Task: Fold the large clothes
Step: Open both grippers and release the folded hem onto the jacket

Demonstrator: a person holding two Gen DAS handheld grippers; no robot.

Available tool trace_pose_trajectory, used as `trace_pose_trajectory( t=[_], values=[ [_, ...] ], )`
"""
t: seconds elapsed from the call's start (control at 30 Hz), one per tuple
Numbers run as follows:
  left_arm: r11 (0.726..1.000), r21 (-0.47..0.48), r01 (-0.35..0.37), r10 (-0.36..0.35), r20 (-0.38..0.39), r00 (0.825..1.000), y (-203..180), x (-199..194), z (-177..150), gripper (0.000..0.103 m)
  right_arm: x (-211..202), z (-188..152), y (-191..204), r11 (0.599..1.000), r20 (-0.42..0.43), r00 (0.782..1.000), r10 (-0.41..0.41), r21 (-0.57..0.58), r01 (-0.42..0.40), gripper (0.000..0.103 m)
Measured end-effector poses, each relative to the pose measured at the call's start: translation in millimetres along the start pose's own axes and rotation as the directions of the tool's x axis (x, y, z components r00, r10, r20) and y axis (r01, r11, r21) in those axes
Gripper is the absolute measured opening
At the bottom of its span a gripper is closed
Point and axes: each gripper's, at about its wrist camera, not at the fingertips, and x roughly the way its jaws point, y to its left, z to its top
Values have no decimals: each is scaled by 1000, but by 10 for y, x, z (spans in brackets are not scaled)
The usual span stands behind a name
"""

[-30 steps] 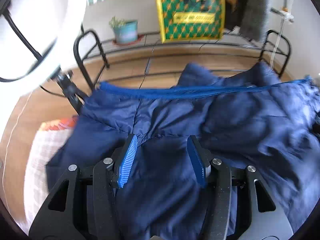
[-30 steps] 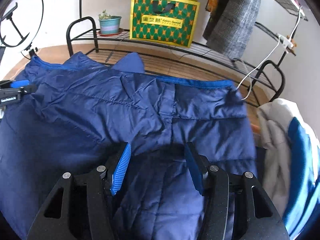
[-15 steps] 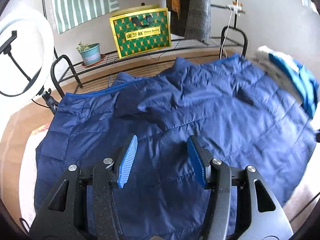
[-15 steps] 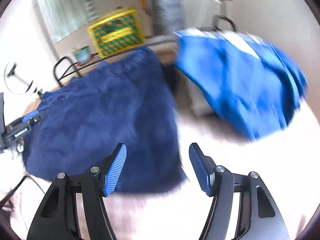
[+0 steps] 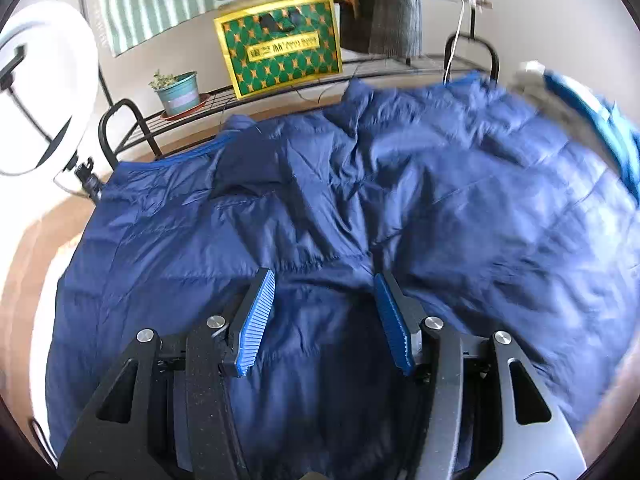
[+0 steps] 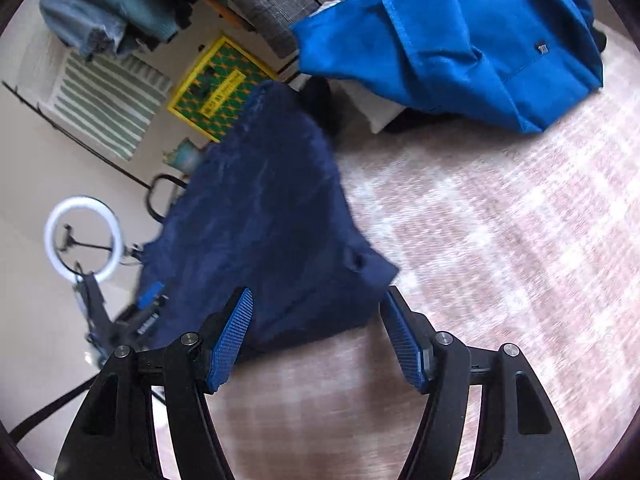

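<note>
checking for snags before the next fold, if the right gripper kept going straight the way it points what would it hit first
Most likely the near corner of the navy jacket, which lies just ahead of the open right gripper. Depth is hard to judge in this blurred view; it could meet the pink checked cloth beneath instead.

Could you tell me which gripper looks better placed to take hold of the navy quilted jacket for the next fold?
Probably the left gripper: its open jaws sit directly over the navy quilted jacket. The right gripper has just been opening, nothing between its pads, and only reaches the jacket's corner beside the pink rug.
</note>
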Motion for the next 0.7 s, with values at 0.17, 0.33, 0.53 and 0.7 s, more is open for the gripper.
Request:
trace_pose_trajectory(
  t=[0.17,0.33,0.53,0.7],
  values=[
    [999,15,51,-51,28,998,-123,-360,-196,55,51,-23,33,1000,-2,1000,-2,18,2,69],
    [994,110,-8,4,38,999,-331,-331,-478,55,97,7,-23,996,13,1000,-10,93,8,66],
    [995,97,12,-14,24,1000,-289,-252,-472,55,43,-44,24,996,27,997,-70,59,68,47],
    [998,20,53,-53,20,998,-182,-329,-456,55,-72,-130,-105,986,48,999,-18,166,10,65]
  ],
)
